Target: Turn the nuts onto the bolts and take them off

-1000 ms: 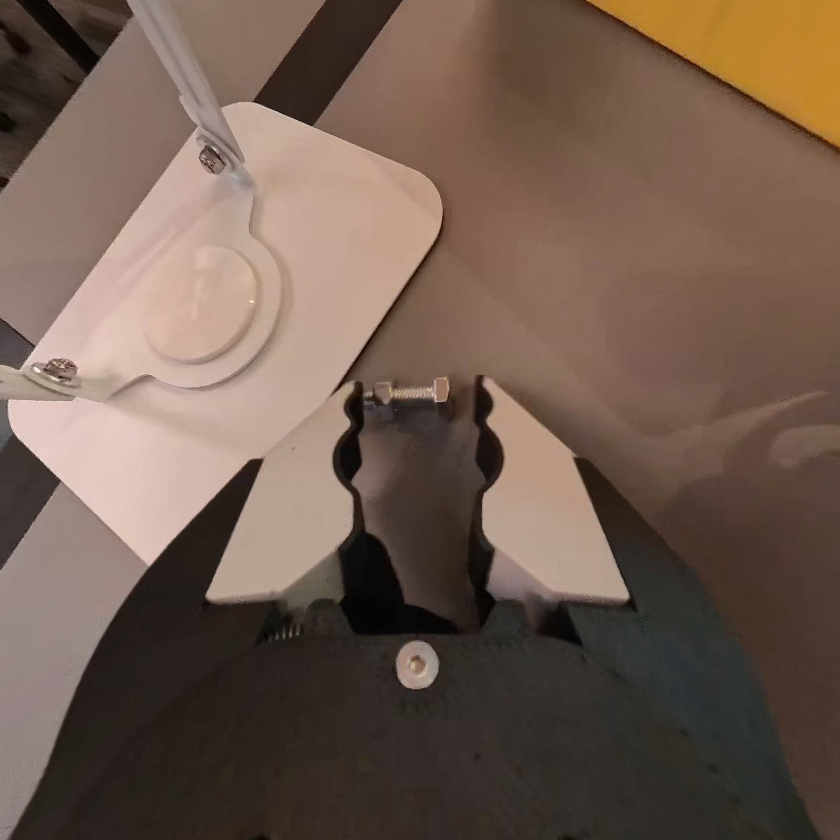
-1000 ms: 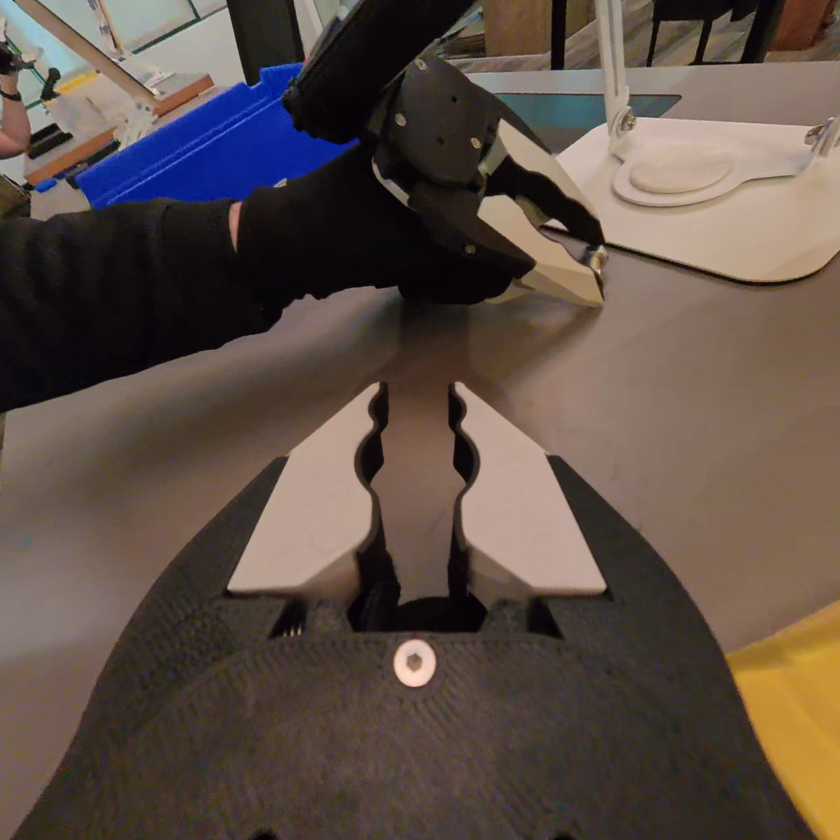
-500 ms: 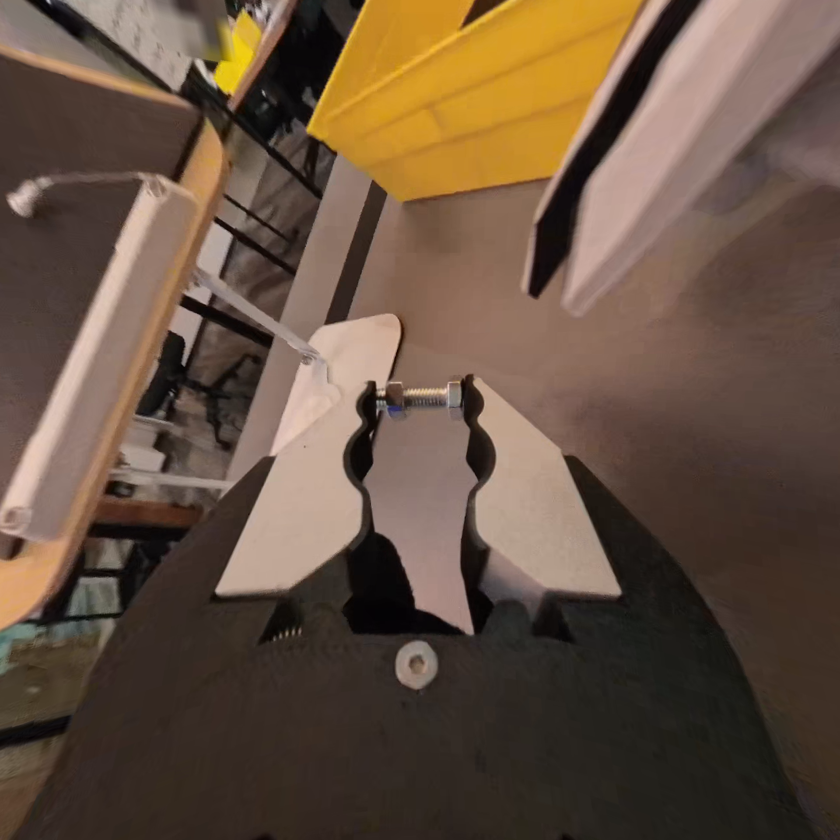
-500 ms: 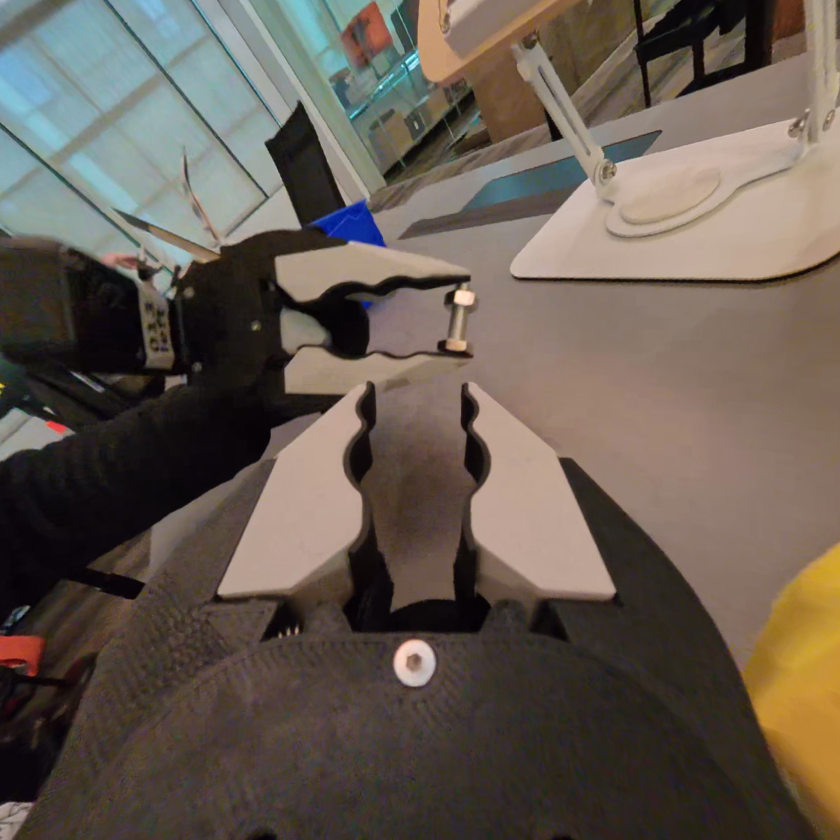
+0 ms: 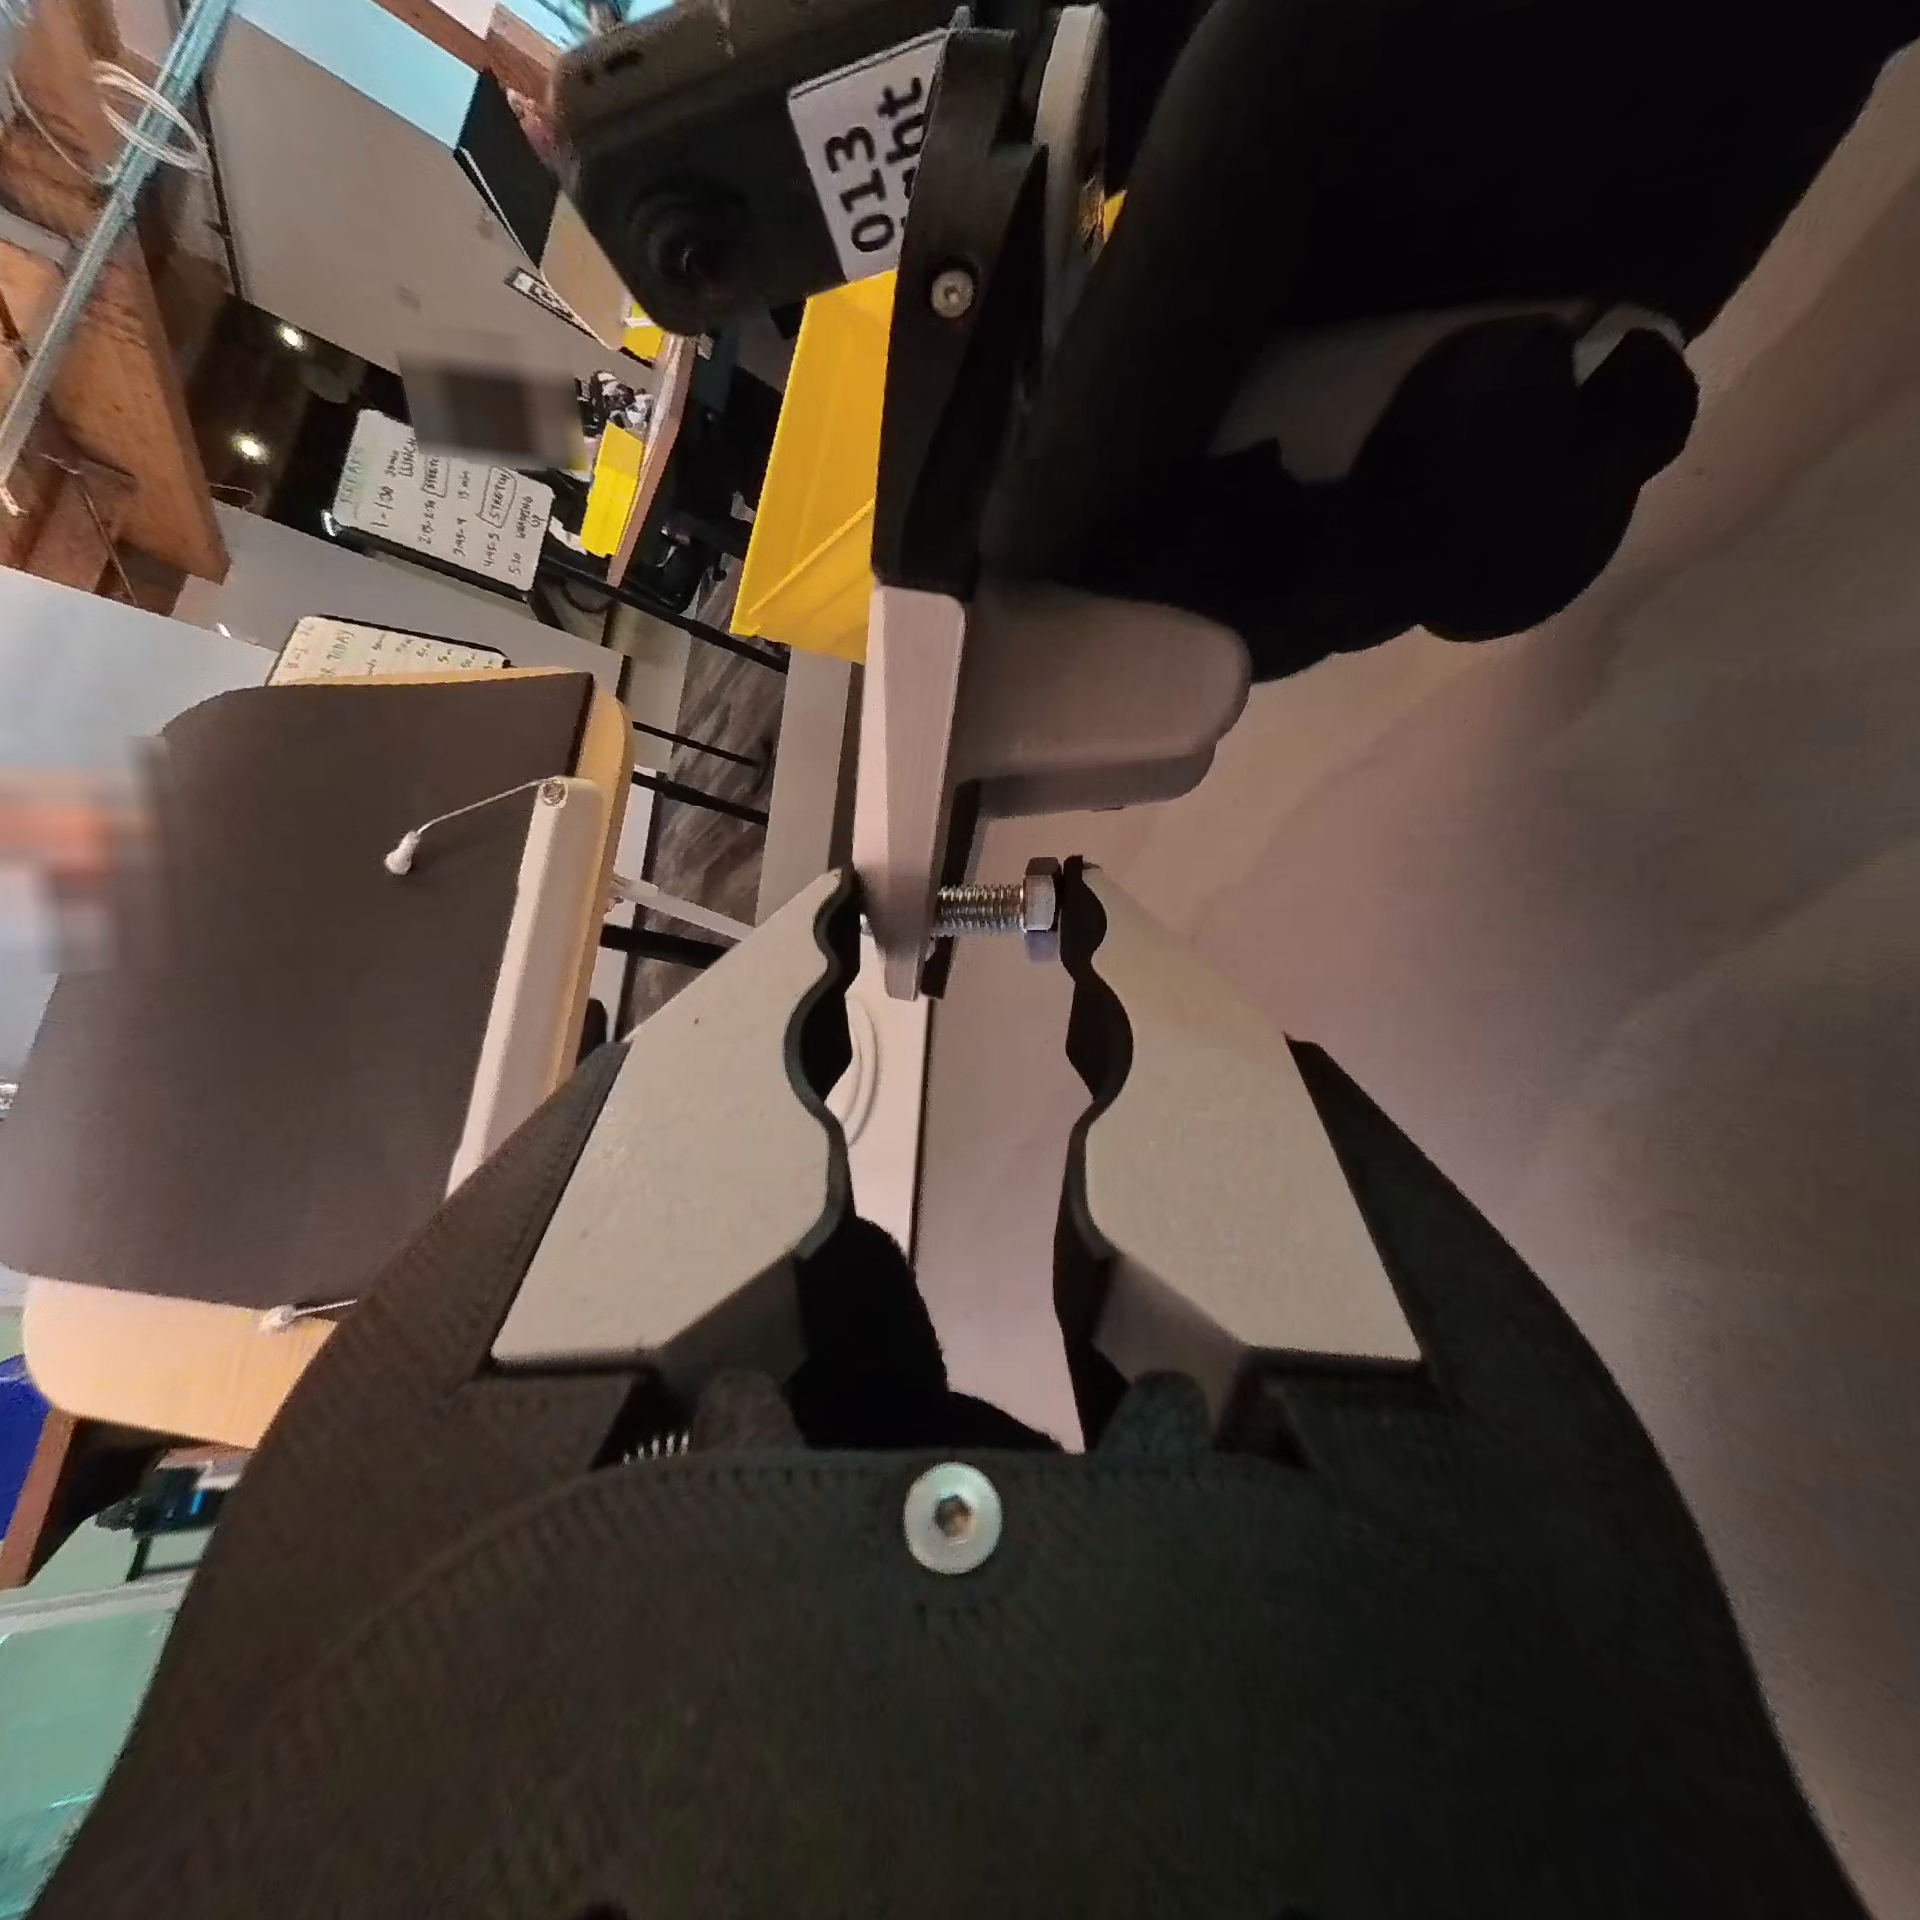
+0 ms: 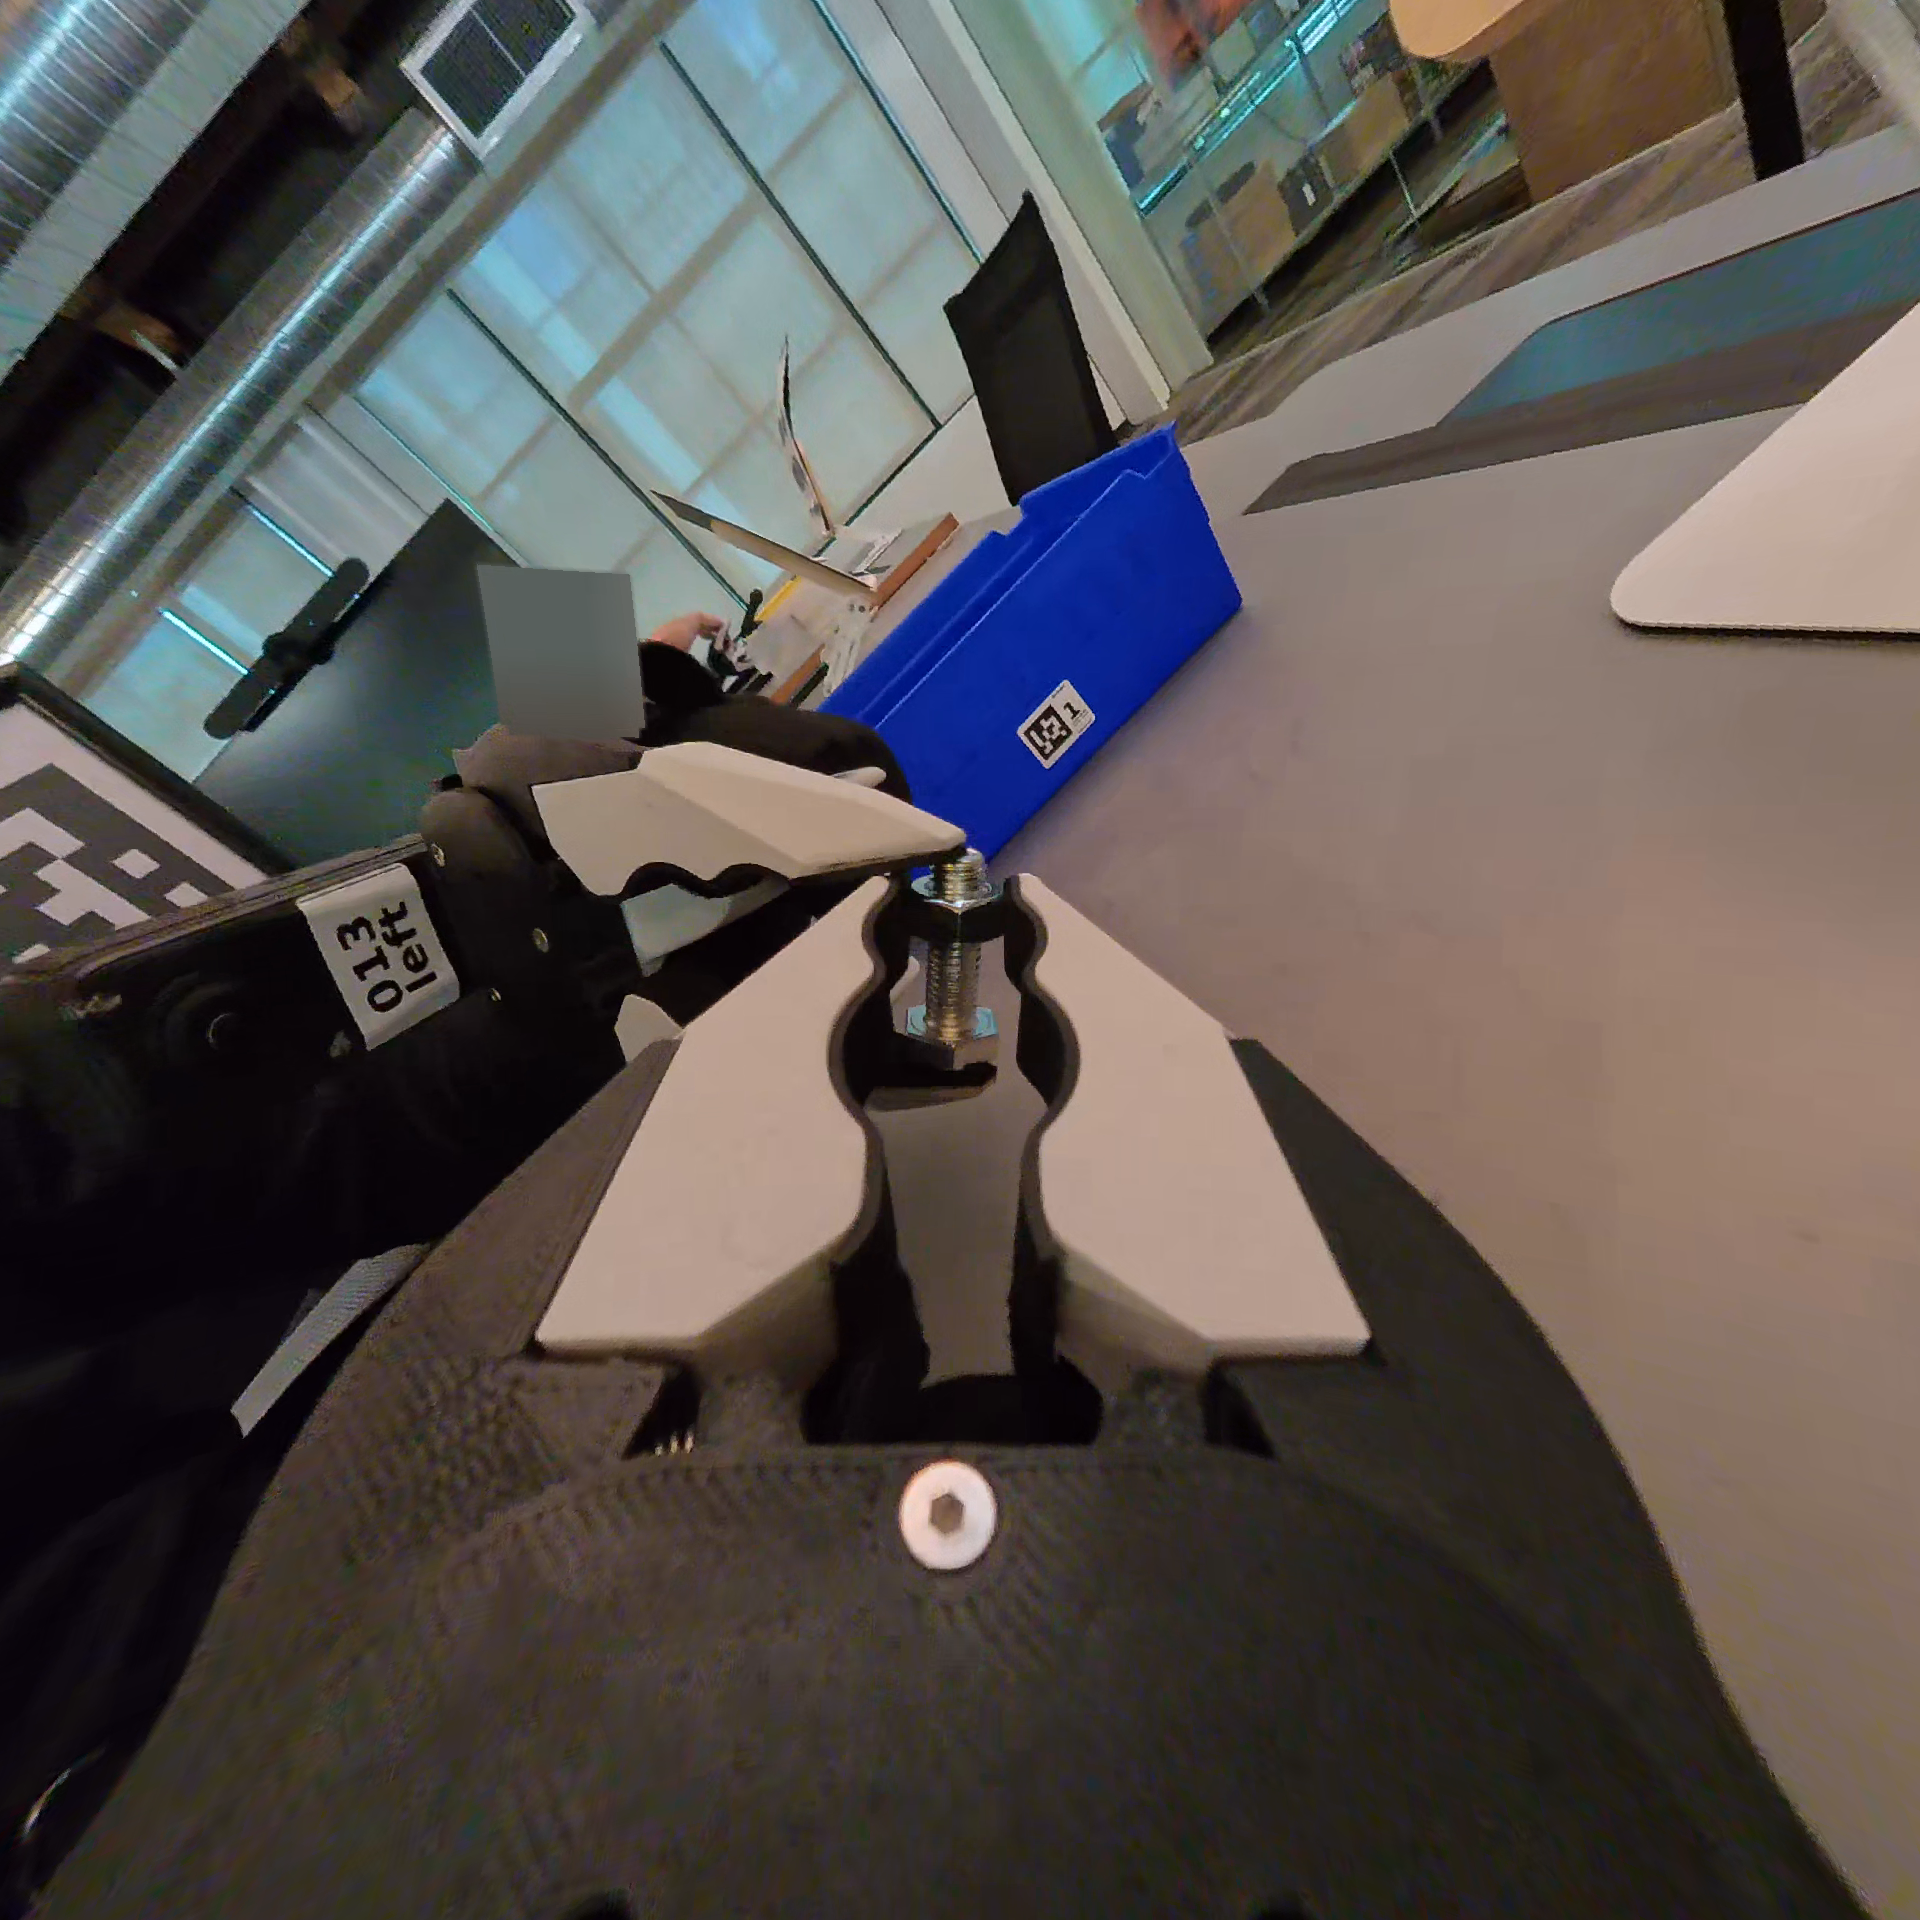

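Observation:
My left gripper [image 5: 956, 914] is shut on a steel bolt [image 5: 982, 916] and holds it end to end between its fingertips, above the grey table [image 5: 1558, 1039]. In the right wrist view the bolt [image 6: 948, 977] stands upright, its hex head at the bottom and a nut [image 6: 951, 902] near the top. My right gripper [image 6: 948, 899] is closed around that nut. The left gripper's upper finger [image 6: 769, 816] presses on the bolt's top; its lower finger is hidden. In the left wrist view the right gripper's fingers [image 5: 904, 831] cover the bolt's left end and hide the nut.
A blue bin [image 6: 1039, 665] stands on the grey table [image 6: 1455, 935] behind the grippers. A white base plate [image 6: 1787, 561] lies at the right. A yellow bin [image 5: 821, 499] sits past the right gripper. A black-gloved hand [image 5: 1455, 468] holds the right gripper. A person sits far behind.
My left gripper lifted the bolt off the table and rolled over. My right gripper moved in from a distance and narrowed its jaws around the nut end of the bolt.

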The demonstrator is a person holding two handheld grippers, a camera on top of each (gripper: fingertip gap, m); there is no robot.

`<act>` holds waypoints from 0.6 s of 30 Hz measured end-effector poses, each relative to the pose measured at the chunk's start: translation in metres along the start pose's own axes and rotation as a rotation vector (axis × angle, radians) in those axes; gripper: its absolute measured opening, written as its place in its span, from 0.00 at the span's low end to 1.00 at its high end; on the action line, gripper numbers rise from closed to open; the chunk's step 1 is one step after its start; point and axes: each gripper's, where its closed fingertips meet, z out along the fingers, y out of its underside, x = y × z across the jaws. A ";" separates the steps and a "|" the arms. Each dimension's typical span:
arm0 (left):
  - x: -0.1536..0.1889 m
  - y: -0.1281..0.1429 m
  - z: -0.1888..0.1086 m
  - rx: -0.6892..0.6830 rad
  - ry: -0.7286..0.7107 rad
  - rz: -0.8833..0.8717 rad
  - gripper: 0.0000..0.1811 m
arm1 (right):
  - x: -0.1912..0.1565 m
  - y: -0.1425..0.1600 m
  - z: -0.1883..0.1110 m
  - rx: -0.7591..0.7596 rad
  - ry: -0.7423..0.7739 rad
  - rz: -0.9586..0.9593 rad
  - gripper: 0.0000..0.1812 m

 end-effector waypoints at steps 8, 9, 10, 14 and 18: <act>-0.024 0.001 -0.015 0.035 -0.077 -0.375 0.38 | -0.007 -0.018 -0.010 0.051 0.022 -0.128 0.09; -0.021 -0.003 -0.017 0.084 -0.037 -0.532 0.37 | -0.012 -0.023 -0.013 0.073 0.002 -0.152 0.09; -0.018 -0.008 -0.018 0.134 0.018 -0.677 0.37 | -0.018 -0.026 -0.015 0.087 -0.020 -0.178 0.08; -0.024 -0.031 -0.029 0.364 0.192 -1.075 0.27 | -0.035 -0.033 -0.020 0.114 -0.102 -0.250 0.08; -0.016 -0.041 -0.029 0.420 0.301 -1.185 0.22 | -0.051 -0.037 -0.022 0.154 -0.161 -0.277 0.08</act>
